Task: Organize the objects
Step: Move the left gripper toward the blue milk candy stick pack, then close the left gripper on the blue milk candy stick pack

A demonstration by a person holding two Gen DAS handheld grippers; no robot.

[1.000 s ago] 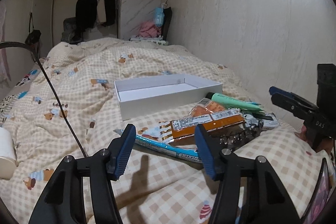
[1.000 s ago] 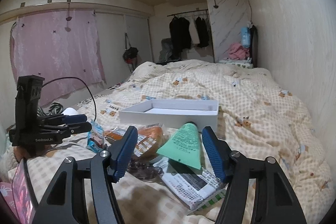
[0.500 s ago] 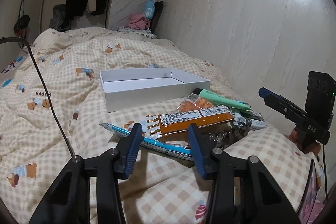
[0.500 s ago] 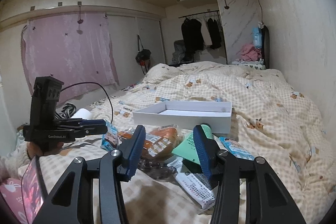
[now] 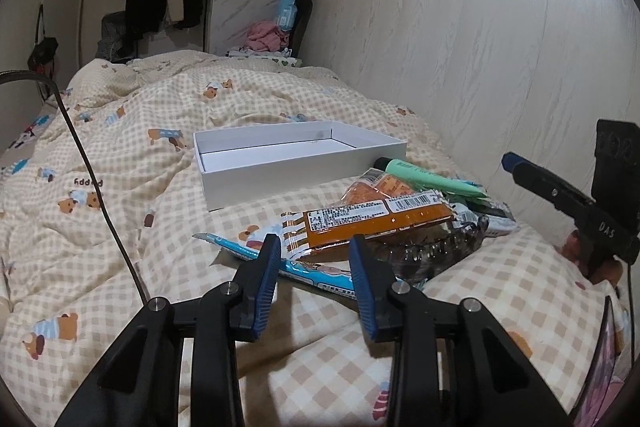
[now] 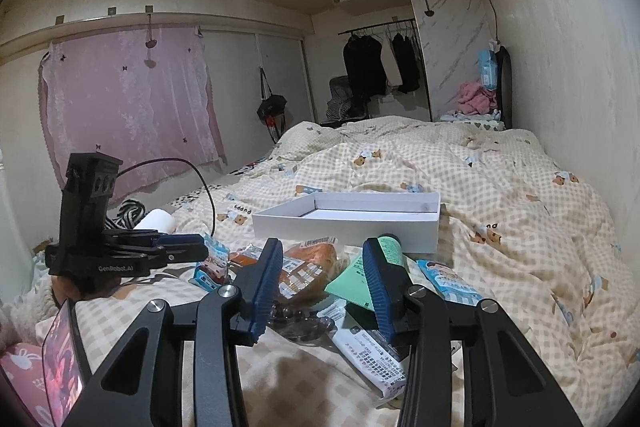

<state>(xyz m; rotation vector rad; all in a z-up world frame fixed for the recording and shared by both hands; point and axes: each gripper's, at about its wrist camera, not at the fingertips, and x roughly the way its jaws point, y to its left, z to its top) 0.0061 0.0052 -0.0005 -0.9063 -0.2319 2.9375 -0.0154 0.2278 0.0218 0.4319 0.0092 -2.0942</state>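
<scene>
right wrist view — snack pile [image 6: 312, 267] before white box [image 6: 348, 225]

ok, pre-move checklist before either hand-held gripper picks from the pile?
1. White shallow cardboard box open and empty: ok.
2. Left hand-held gripper free of load: ok, jaws closing on nothing, above the blue snack wrapper.
3. Right hand-held gripper free of load: ok, jaws closing on nothing.
4. Green squeeze tube clear to lift: ok, it lies on top.
5. Orange snack packet separated from the rest: not ok, overlaps others.
</scene>
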